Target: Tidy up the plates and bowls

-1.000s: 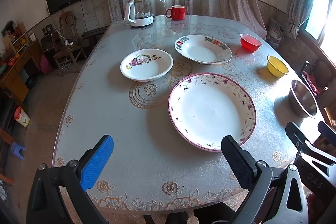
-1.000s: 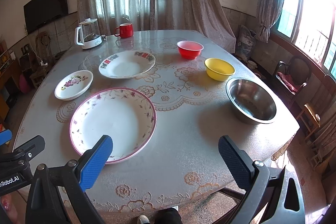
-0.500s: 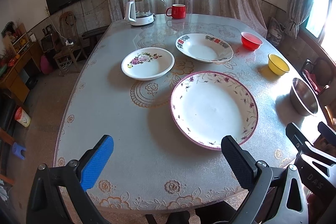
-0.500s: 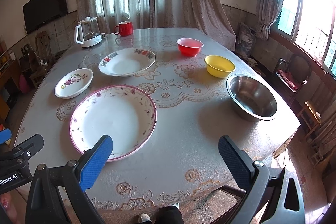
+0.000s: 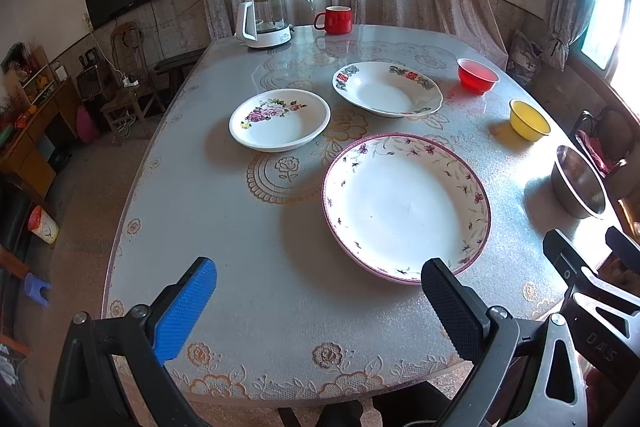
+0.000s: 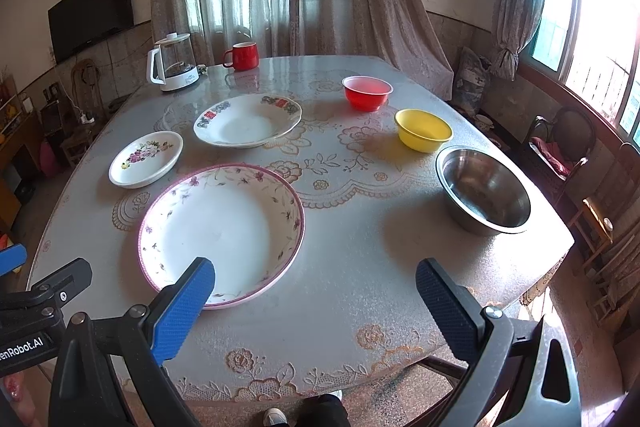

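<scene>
A large purple-rimmed plate (image 5: 406, 207) (image 6: 222, 231) lies nearest me. Behind it are a small flowered plate (image 5: 280, 119) (image 6: 146, 159) and a wavy-rimmed plate (image 5: 387, 89) (image 6: 248, 121). To the right stand a red bowl (image 5: 477, 75) (image 6: 367, 93), a yellow bowl (image 5: 529, 125) (image 6: 423, 129) and a steel bowl (image 5: 578, 181) (image 6: 484, 191). My left gripper (image 5: 320, 303) and right gripper (image 6: 314, 303) are both open and empty, above the table's near edge.
A glass kettle (image 5: 264, 19) (image 6: 173, 67) and a red mug (image 5: 334, 20) (image 6: 241, 55) stand at the far edge of the table (image 5: 224, 219). Chairs (image 6: 560, 151) stand to the right, furniture and a stool (image 5: 36, 289) to the left.
Both grippers have drifted slightly forward and upward over the table's near edge; the dishes have not moved.
</scene>
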A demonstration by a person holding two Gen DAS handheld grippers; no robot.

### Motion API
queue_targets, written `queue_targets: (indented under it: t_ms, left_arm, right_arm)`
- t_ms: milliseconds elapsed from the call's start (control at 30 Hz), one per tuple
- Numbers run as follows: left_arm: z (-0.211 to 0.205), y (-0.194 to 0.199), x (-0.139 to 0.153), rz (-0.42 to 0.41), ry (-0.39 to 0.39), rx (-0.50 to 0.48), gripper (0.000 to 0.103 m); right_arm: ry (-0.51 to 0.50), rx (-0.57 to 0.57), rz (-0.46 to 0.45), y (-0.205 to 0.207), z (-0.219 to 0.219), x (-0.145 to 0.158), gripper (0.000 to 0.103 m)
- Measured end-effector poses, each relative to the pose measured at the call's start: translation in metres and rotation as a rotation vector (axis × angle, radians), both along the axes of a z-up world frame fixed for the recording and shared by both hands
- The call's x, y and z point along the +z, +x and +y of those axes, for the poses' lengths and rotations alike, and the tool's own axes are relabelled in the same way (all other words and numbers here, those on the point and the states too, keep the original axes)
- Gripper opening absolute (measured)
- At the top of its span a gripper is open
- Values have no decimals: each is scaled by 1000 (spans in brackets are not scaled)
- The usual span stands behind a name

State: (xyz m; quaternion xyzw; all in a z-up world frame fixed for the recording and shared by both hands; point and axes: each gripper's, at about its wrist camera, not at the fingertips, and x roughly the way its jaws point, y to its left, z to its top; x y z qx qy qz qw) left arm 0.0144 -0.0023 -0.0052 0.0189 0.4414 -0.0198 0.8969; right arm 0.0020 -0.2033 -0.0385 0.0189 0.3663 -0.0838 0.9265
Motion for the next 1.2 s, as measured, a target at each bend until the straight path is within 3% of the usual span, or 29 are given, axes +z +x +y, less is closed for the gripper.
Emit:
queue_targets:
  t_ms: [333,533,767,1200]
  left_arm:
    - [13,11,-6,24,-51,27,103]
    - [17,18,-6,6,-2,45,103]
    - [6,22,-7,-50,79,-5,103]
    - [10,44,-31,81,-4,-9,103]
  right_arm:
    - [-10,17,49,12,0,-8,103]
    - [1,17,67,17,-5,-13,103]
    - [-5,84,56,26,-2,-15,103]
    - [24,105,107,43,-8,-31,103]
